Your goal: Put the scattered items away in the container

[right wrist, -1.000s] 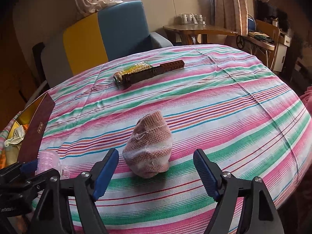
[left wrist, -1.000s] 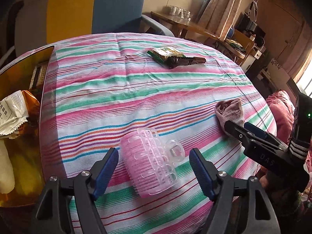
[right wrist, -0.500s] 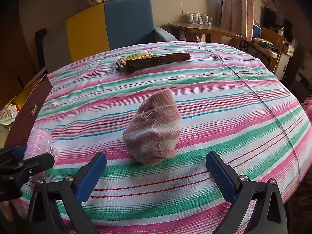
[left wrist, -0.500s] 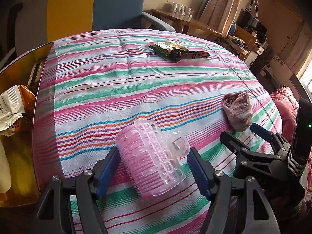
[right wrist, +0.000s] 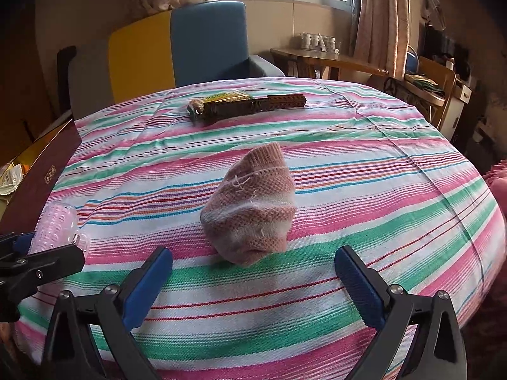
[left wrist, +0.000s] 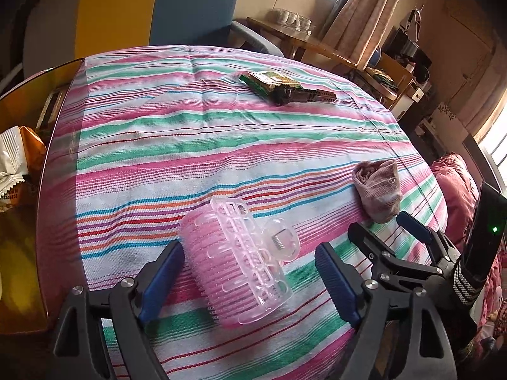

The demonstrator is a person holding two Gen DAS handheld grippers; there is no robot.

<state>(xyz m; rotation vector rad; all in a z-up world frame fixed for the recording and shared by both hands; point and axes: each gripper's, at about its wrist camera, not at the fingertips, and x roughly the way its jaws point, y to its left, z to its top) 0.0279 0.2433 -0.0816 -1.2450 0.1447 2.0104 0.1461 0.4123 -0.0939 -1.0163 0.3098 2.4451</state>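
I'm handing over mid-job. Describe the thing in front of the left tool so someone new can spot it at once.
Start at the striped cloth covering the table. At its near edge, the open left tool straddles a hair clip lying on its side. It is the only see-through pink plastic thing with comb teeth and a metal spring; the sock to its right is soft knit, and the dark toy lies far across.

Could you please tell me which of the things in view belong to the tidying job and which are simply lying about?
Part of the job:
pink hair clip
rolled pink sock
green snack packet
brown toy block piece
container

Just lying about:
blue and yellow armchair
wooden side table
curtains
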